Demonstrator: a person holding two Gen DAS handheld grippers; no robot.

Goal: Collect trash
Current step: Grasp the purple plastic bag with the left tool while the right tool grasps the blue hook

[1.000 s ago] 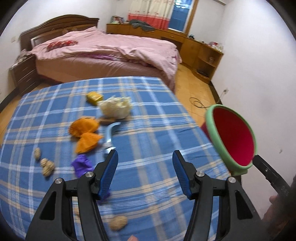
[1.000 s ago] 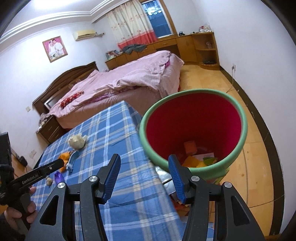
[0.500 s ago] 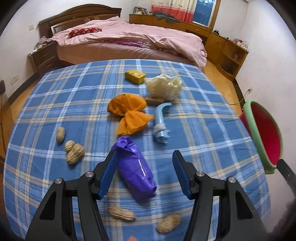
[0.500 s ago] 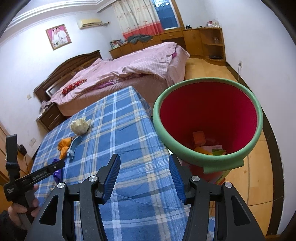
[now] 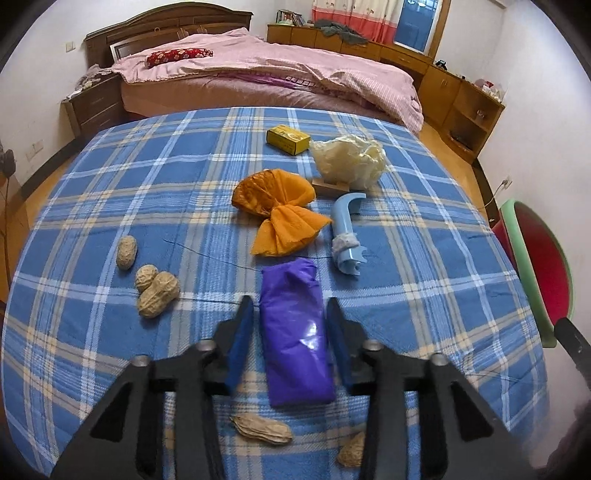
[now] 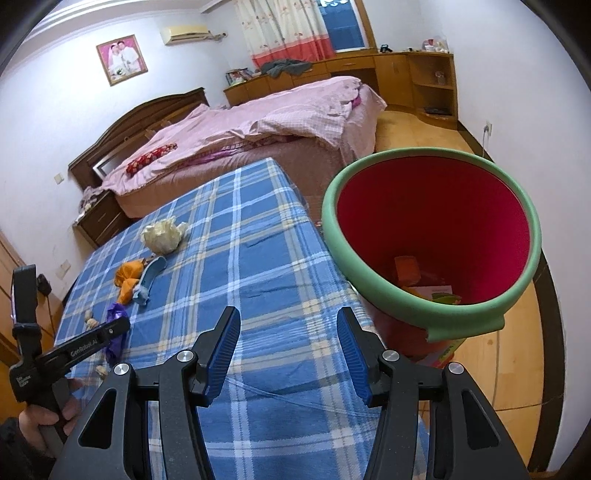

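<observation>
Left claw [image 5: 290, 332] straddles our purple wrapper [image 5: 295, 332], jaws just narrowing, not yet pinching; right claw [image 6: 288, 350] gapes empty; next: squeeze, lift toward the red bin [image 6: 432, 236] to its right.

A bedroom in a home: a big bed [image 5: 266, 81] with a pink blanket [image 6: 280, 114], curtains [image 6: 284, 29], and a wall photo [image 6: 122, 59].
</observation>
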